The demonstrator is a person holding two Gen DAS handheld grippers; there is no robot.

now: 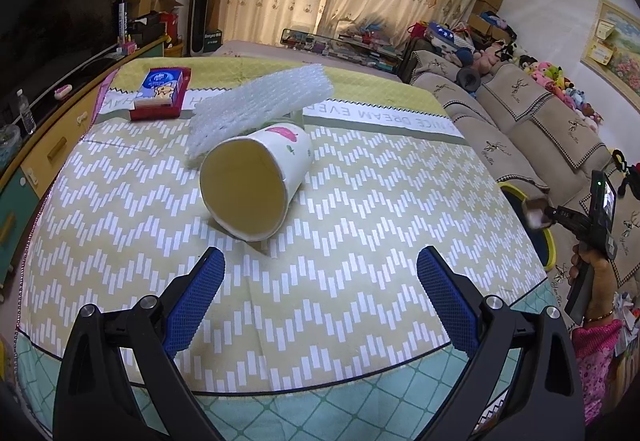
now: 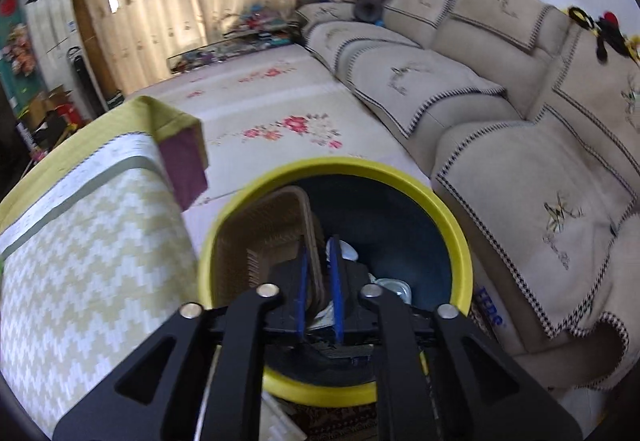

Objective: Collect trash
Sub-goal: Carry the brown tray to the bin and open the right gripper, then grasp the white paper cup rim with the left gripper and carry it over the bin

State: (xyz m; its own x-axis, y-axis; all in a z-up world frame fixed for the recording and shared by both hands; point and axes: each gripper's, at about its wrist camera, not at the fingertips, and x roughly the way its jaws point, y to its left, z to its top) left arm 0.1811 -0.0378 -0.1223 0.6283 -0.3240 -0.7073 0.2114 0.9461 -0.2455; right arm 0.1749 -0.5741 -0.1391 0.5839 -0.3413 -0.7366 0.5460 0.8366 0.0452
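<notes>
On the patterned table cloth a white paper cup lies on its side, mouth towards me. A sheet of clear bubble wrap rests on top of it. My left gripper stands wide open just short of the cup, with nothing between its fingers. My right gripper hangs off the table's right edge over a yellow-rimmed bin, with a small brown-and-white scrap at its tips. In the right wrist view its blue pads stand a narrow gap apart and visibly press on nothing.
A red and blue tissue box lies at the table's far left. Inside the bin sits a brown woven basket among other litter. A beige sofa runs along the right, close to the bin. A hand grips the right tool.
</notes>
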